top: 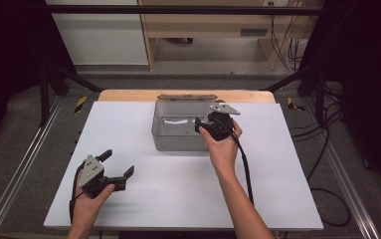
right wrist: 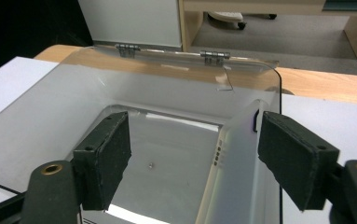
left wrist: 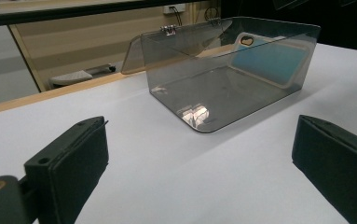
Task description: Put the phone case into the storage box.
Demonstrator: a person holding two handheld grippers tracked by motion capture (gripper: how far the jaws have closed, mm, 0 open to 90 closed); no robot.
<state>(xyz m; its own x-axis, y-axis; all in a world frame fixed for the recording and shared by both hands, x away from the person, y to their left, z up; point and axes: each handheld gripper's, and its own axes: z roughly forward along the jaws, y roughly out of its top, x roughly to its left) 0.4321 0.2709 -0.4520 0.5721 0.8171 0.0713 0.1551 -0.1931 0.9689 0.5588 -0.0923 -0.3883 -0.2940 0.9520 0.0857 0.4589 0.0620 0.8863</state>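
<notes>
A smoky clear plastic box (top: 170,142) stands mid-table with its hinged lid (right wrist: 176,70) folded back. Inside, a white-rimmed phone case (right wrist: 234,154) with a blue face (left wrist: 269,60) stands on edge against the box's right wall. My right gripper (right wrist: 192,154) hangs over the box's open top (top: 201,125) with its jaws apart. The case lies between them close to the right pad (right wrist: 292,158), with a wide gap to the left pad. My left gripper (top: 117,163) rests open on the table at the front left, nothing between its pads (left wrist: 78,163), pointing toward the box (left wrist: 223,88).
The white tabletop (top: 178,199) has bare room in front of and beside the box. A wooden strip (top: 128,95) runs along the far edge. Black frame bars and cables (top: 322,149) flank the table.
</notes>
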